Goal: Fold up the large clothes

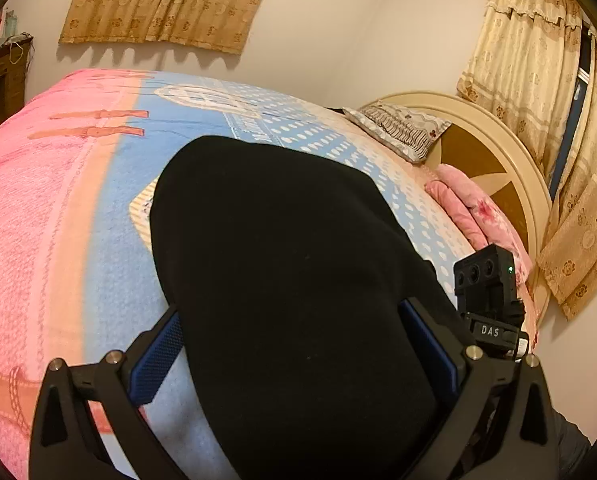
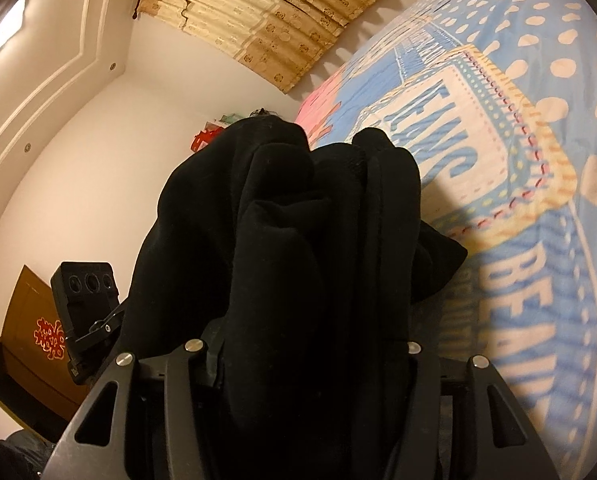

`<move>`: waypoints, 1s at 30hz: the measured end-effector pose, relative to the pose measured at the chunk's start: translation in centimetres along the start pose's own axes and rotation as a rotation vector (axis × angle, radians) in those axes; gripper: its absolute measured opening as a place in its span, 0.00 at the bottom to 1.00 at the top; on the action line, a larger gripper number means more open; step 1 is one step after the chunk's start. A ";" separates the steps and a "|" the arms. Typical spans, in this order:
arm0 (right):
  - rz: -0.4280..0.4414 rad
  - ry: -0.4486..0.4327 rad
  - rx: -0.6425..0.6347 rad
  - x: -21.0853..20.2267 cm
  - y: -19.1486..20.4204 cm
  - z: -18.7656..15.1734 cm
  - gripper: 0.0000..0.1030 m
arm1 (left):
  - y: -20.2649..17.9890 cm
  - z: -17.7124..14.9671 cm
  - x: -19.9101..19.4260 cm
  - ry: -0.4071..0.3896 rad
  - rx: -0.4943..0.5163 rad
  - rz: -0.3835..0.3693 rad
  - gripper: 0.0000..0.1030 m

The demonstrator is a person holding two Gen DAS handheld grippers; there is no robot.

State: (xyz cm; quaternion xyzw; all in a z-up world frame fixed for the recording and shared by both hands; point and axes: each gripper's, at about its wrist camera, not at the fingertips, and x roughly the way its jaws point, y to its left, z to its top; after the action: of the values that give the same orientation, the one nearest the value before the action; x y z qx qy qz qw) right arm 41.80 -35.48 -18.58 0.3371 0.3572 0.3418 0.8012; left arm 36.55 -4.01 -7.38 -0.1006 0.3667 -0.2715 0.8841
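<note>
Left wrist view: the left gripper [image 1: 298, 340] reaches in from six o'clock with its blue pads [image 1: 158, 356] set wide at either side of a black garment [image 1: 282, 272]. The cloth fills the gap between the fingers and spreads from the centre of the frame down to six o'clock, over the bed [image 1: 58, 200]. Whether the pads press on the cloth or only flank it cannot be told here. The bedspread is pink toward nine o'clock and blue with pale dots toward one o'clock. A pillow [image 1: 402, 128] lies at two o'clock against a round headboard [image 1: 498, 168], with a folded pink quilt [image 1: 474, 208] just below it. Curtains [image 1: 166, 4] hang at twelve and three o'clock. A small black camera block [image 1: 486, 280] sits at four o'clock.

Right wrist view: the right gripper [image 2: 310, 360] comes in from six o'clock, clamped on a thick bunch of the black garment [image 2: 290, 220], which rises in folds from between its fingers to the centre of the frame. The bed [image 2: 538, 160] runs from one to five o'clock. A brown door [image 2: 30, 332] stands at eight o'clock.
</note>
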 end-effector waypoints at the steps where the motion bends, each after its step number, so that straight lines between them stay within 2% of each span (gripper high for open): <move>1: 0.002 0.003 -0.002 0.0 0.2 -0.2 0.52 | 0.0 -0.1 -0.3 -0.001 0.000 0.002 1.00; 11: 0.049 0.027 -0.014 0.8 2.2 -1.7 0.52 | 0.1 -1.3 -3.6 -0.038 -0.012 0.030 1.00; 17: 0.088 0.045 -0.031 2.6 3.9 -2.3 0.52 | 1.5 -1.9 -6.2 -0.063 -0.035 0.055 1.00; 30: 0.200 0.138 -0.107 10.4 10.7 -3.7 0.52 | 6.1 -3.9 -13.5 -0.167 -0.093 0.154 1.00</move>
State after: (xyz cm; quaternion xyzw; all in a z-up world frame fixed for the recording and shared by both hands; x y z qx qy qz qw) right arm 40.84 -20.40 -15.71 0.3037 0.3572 0.4610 0.7534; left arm 28.39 8.60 -4.46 -0.1352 0.3105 -0.1763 0.9243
